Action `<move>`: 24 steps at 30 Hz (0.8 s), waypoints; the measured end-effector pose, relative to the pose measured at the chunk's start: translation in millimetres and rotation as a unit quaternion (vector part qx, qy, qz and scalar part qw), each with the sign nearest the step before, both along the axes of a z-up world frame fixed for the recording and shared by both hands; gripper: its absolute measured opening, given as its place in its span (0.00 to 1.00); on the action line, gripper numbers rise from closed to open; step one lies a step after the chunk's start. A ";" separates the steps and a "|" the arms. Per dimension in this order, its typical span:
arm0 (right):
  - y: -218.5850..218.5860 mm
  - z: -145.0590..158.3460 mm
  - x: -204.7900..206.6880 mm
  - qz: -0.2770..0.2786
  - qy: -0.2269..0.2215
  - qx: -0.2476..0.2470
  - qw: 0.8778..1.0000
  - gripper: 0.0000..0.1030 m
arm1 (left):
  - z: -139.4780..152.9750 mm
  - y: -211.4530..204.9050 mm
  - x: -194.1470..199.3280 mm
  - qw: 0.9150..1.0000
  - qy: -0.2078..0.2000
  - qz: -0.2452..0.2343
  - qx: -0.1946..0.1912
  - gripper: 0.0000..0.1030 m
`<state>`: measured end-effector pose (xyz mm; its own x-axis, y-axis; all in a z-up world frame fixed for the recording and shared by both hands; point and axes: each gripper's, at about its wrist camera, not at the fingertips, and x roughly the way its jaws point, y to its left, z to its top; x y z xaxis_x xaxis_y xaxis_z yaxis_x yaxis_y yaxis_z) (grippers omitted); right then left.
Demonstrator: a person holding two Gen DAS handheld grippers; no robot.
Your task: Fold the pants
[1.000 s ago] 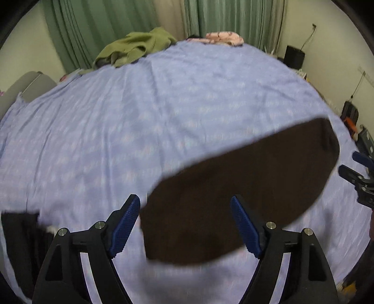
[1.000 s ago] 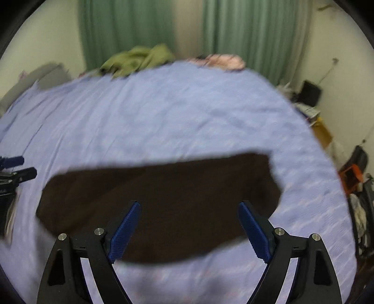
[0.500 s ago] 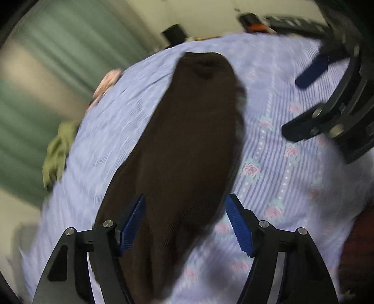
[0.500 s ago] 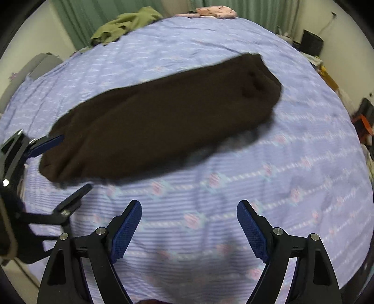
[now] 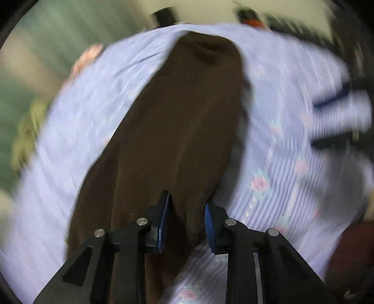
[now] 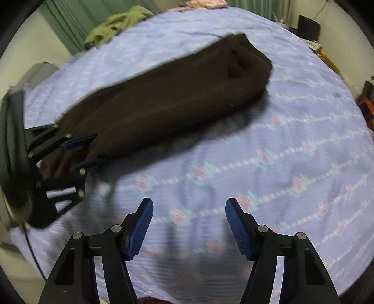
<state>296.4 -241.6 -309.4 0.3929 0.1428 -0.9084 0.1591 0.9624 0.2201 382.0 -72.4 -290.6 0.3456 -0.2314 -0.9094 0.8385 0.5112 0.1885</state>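
Observation:
Dark brown folded pants (image 5: 177,117) lie lengthwise on a lilac flowered bed sheet (image 5: 280,168). My left gripper (image 5: 187,222) has its jaws closing on the near end of the pants, with ribbed fabric filling the gap between the blue pads. The right wrist view shows the same pants (image 6: 163,98) running from left to upper right, with the left gripper (image 6: 85,150) clamped around their left end. My right gripper (image 6: 188,222) hovers over bare sheet (image 6: 257,163) in front of the pants. Its jaws are closing with nothing between them. It shows as a blur (image 5: 334,121) in the left wrist view.
A green garment (image 6: 116,23) and a pink one (image 6: 205,2) lie at the far edge of the bed by green curtains. A black box (image 6: 308,25) stands on the floor past the bed's right side. Wide bare sheet lies right of the pants.
The left gripper rolled, dropped onto the pants' end and narrowed its jaws around the fabric. The right gripper sank towards the sheet in front of the pants and its jaws narrowed.

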 end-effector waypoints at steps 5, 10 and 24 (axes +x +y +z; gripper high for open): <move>9.5 16.1 31.8 0.039 -0.053 0.044 0.997 0.58 | 15.8 33.5 77.4 0.977 0.141 0.117 -0.112 0.28; 30.5 28.2 79.1 0.108 -0.099 0.100 0.984 0.57 | -1.6 50.9 102.8 0.954 0.207 0.161 -0.147 0.29; 74.1 -9.0 169.9 0.252 -0.058 0.150 0.954 0.59 | 12.4 77.9 123.6 0.943 0.215 0.176 -0.184 0.29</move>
